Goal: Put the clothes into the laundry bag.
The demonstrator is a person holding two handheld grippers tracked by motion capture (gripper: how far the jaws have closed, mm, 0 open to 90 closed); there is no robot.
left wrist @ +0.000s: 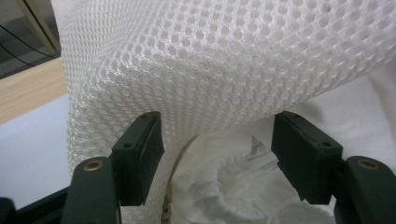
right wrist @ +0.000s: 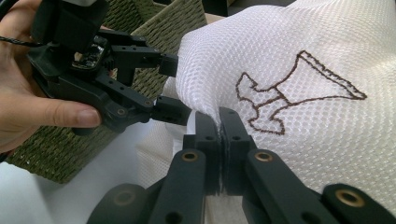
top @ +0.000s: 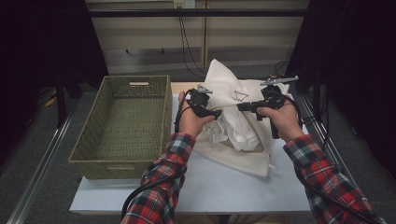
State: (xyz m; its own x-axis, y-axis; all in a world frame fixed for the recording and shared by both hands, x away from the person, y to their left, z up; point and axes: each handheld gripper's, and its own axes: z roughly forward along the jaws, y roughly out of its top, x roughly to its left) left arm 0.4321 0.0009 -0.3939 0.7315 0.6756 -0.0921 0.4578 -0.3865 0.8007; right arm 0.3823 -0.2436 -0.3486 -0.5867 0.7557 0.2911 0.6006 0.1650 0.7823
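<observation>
One white honeycomb-mesh laundry bag [top: 233,93] with brown stitched outline, raised over white table [top: 224,186]; white crumpled cloth [left wrist: 233,186] inside. One olive woven rectangular basket [top: 126,126] alongside. Right gripper [right wrist: 219,122] pinched tight on mesh edge; left gripper [left wrist: 217,154] jaws apart, touching nothing.

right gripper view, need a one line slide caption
Right gripper pinches the white mesh bag near its stitched brown emblem; left gripper open at the edge.
</observation>
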